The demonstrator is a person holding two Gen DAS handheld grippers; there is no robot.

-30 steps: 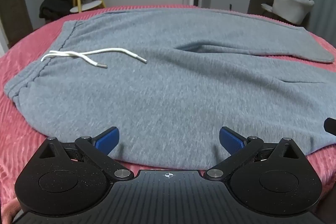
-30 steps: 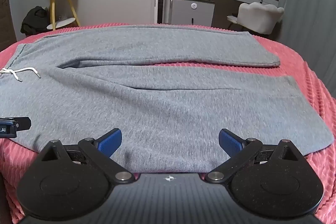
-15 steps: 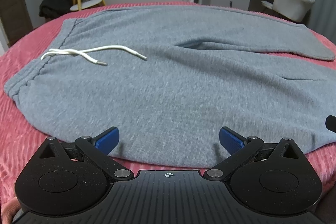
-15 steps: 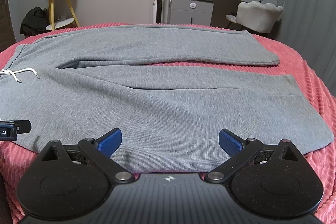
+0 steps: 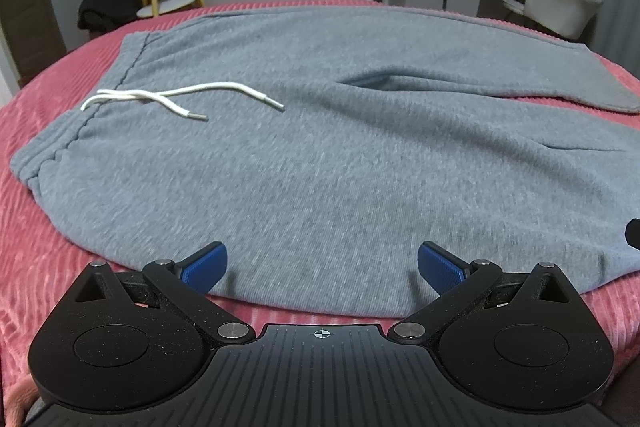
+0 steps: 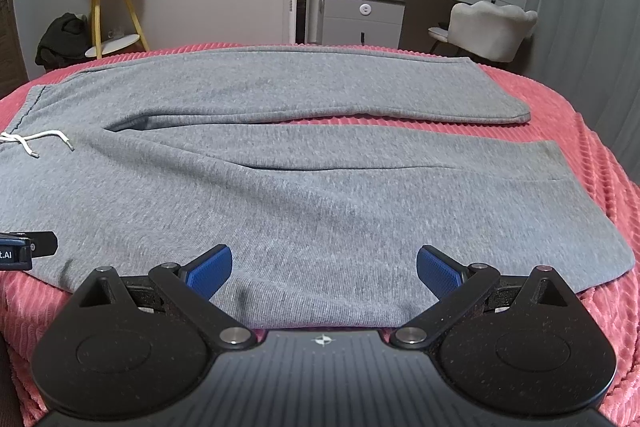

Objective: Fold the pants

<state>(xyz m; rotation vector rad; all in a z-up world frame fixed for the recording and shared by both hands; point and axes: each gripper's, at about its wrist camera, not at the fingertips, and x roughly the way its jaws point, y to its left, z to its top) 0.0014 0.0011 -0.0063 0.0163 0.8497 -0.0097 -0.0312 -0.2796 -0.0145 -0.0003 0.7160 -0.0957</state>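
Observation:
Grey sweatpants [image 5: 320, 155] lie spread flat on a pink ribbed bedspread [image 5: 36, 267], waistband to the left, both legs running right. A white drawstring [image 5: 176, 99] lies on the waist area. My left gripper [image 5: 322, 267] is open, its blue pads over the near edge of the hip area. In the right wrist view the pants [image 6: 320, 187] show both legs, the far leg [image 6: 320, 87] apart from the near one. My right gripper [image 6: 324, 269] is open over the near leg's front edge. Both are empty.
The bedspread [image 6: 600, 155] drops away at the right edge. Beyond the bed stand a yellow-legged side table [image 6: 108, 15], a grey dresser [image 6: 362, 15] and a white chair [image 6: 492, 27]. The other gripper's tip shows at the left edge [image 6: 28, 247].
Both grippers have lowered and tilted slightly toward the pants' near edge; the room background sits higher in view. The pants have not moved. Both jaws stay open.

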